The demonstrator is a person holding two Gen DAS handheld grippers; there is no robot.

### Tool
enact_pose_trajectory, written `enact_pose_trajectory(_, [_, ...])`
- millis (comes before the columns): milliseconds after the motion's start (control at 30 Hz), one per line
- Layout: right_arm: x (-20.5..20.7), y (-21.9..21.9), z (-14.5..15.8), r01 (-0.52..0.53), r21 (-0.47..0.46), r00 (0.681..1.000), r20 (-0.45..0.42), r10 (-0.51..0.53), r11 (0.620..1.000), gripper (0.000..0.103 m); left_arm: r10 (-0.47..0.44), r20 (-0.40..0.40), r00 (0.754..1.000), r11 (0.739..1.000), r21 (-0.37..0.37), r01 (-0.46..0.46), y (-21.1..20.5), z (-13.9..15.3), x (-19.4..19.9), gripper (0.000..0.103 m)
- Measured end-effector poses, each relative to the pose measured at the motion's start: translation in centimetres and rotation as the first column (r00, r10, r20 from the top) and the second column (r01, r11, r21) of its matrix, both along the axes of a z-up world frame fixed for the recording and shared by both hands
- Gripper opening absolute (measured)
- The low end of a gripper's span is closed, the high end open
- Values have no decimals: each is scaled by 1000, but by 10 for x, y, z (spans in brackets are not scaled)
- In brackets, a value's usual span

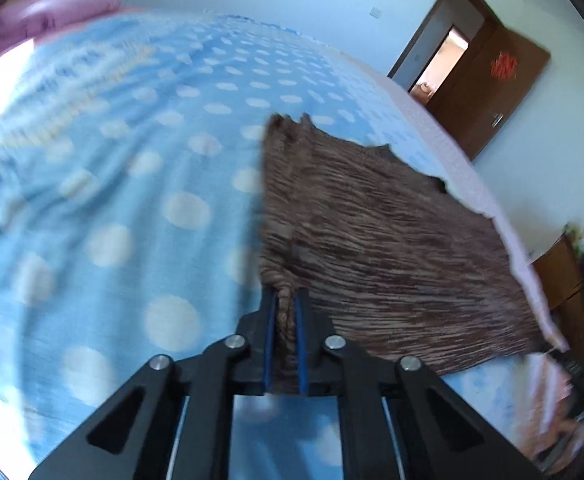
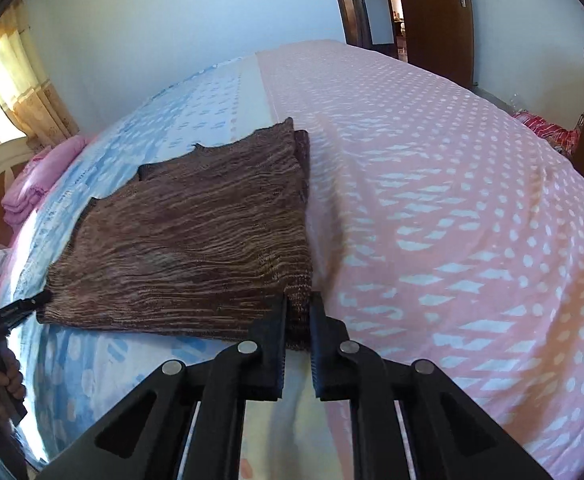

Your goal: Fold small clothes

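- My left gripper (image 1: 287, 316) is clamped down on the near left corner of the brown knit garment (image 1: 372, 248); a bunched ridge of knit stands between the blue pads, which are pressed almost together.
- My right gripper (image 2: 298, 320) has its jaws nearly closed on the near right corner of the same garment (image 2: 196, 240). The knit edge sits between the tips, though blur there means I judge the bite shallower than the left one rather than see it clearly.
- From the left wrist view the garment fans out toward 1 and 2 o'clock, lying flat on the bed (image 1: 112, 200); from the right wrist view it spreads toward 10 and 11 o'clock, straddling the seam between the blue spotted cover and the pink cover (image 2: 452, 200).
- In the right view the other gripper shows at 9 o'clock, held by a hand (image 2: 0, 384) at the frame edge.
- To do the fold well, I want both corners lifted together and level, so the hem stays taut between the grippers and does not sag.
- I would carry the hem over toward 12 o'clock and lay it square on the far edge by the neckline.
- The loose knit stretches easily, so I would pull gently and keep the sides aligned before letting go.
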State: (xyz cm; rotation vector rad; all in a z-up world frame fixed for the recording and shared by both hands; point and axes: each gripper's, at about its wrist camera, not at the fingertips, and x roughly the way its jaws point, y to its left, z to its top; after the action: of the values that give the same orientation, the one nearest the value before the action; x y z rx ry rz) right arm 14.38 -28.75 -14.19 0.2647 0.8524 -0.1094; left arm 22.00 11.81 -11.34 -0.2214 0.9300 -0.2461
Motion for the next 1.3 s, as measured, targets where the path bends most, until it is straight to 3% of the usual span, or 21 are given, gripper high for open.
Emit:
enact_pose_trajectory(67, [5,-3,-18,5,-66,997,-78,-10,998,0,5,22,1000,991,137,-8,4,-1,1,7])
enact_pose_trajectory(100, [7,-5,-27,2,-85,994,-108,-11,996,0,19,7,1000,988,151,-20,10,-5,4,7])
enact_pose_trajectory(167, [0,-5,-23,17,-108,998,-63,-24,994,0,58,-22,998,993,99,-56,26,-10,7,7])
enact_pose_trajectory(233, [-9,0,-6,90,-213,996,4,-91,973,0,83,-1,997,996,26,-83,37,-5,4,7])
enact_pose_trajectory(300, [-12,11,12,92,-235,994,84,-74,968,0,80,33,996,997,10,-80,35,1,2,15])
enact_pose_trajectory(367, [-4,35,27,3,-204,991,135,25,979,0,45,74,996,999,27,-47,21,10,2,29])
enact_pose_trajectory(433, [11,66,34,-105,-183,979,155,134,977,0,1,108,994,998,55,-7,1,16,2,61])
enact_pose_trajectory(500, [34,104,35,-194,-177,962,159,222,965,0,-26,140,990,996,84,14,-21,21,1,78])
enact_pose_trajectory(633, [79,161,17,-288,-120,942,141,303,950,0,-47,134,990,988,150,26,-54,14,9,79])
enact_pose_trajectory(733, [111,188,-30,-371,45,928,6,371,927,0,-12,101,995,976,218,-10,-56,-3,13,79])
enact_pose_trajectory(767, [113,189,-40,-363,63,932,13,363,930,0,5,83,997,974,226,-24,-51,-7,13,79])
enact_pose_trajectory(800, [109,188,-41,-362,58,932,57,358,931,0,17,58,998,983,182,-27,-42,-11,15,82])
enact_pose_trajectory(867, [109,186,-42,-368,79,929,59,364,926,0,47,50,998,997,65,-50,-23,-11,14,81])
enact_pose_trajectory(1033, [100,185,-43,-362,81,930,100,353,929,0,135,53,990,990,-53,-132,0,-11,0,83])
enact_pose_trajectory(1167, [95,181,-38,-356,92,931,116,345,930,0,190,35,981,964,-195,-180,4,-15,-23,91])
enact_pose_trajectory(1300, [95,170,-38,-356,153,932,131,338,922,0,250,6,968,926,-293,-237,1,-16,-41,91])
